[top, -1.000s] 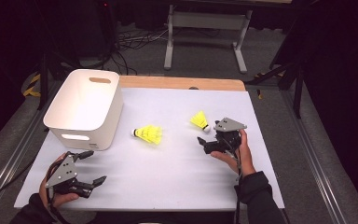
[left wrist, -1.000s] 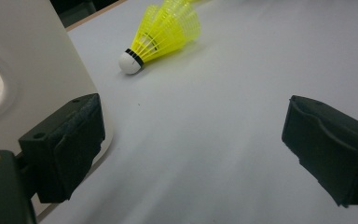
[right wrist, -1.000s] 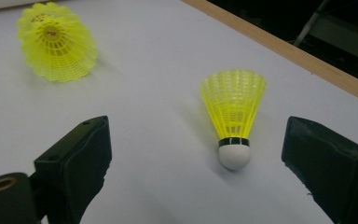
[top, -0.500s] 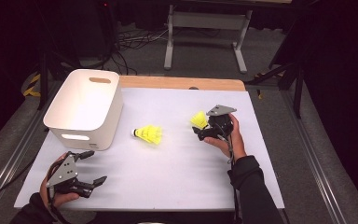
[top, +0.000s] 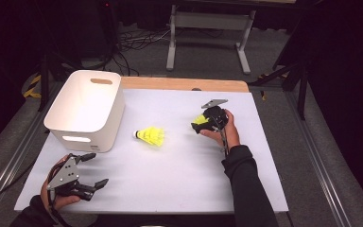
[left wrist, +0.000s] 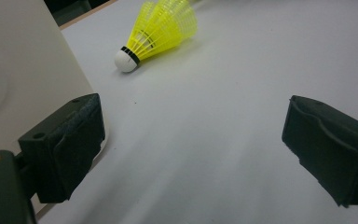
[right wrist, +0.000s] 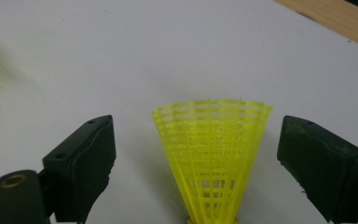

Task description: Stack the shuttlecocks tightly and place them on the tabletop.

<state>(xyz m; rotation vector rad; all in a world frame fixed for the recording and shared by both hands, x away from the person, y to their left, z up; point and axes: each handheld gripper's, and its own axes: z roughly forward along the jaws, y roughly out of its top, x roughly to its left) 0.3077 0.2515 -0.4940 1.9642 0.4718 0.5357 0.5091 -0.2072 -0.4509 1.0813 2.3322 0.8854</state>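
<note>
Two yellow shuttlecocks lie on the white table. One shuttlecock rests mid-table, near the white bin; in the left gripper view it lies ahead with its cork pointing toward the bin wall. My left gripper is open near the front left edge, with nothing between its jaws. The other shuttlecock sits at the right. My right gripper is open around it: the mesh skirt stands between the jaws, with a gap on each side.
The bin is a tall, empty container at the back left, close to my left gripper's left jaw. A wooden strip runs along the table's far edge. A metal stand and cables are on the floor beyond.
My right gripper has moved left and forward until its jaws straddle the right shuttlecock. The left gripper and the middle shuttlecock have stayed put.
</note>
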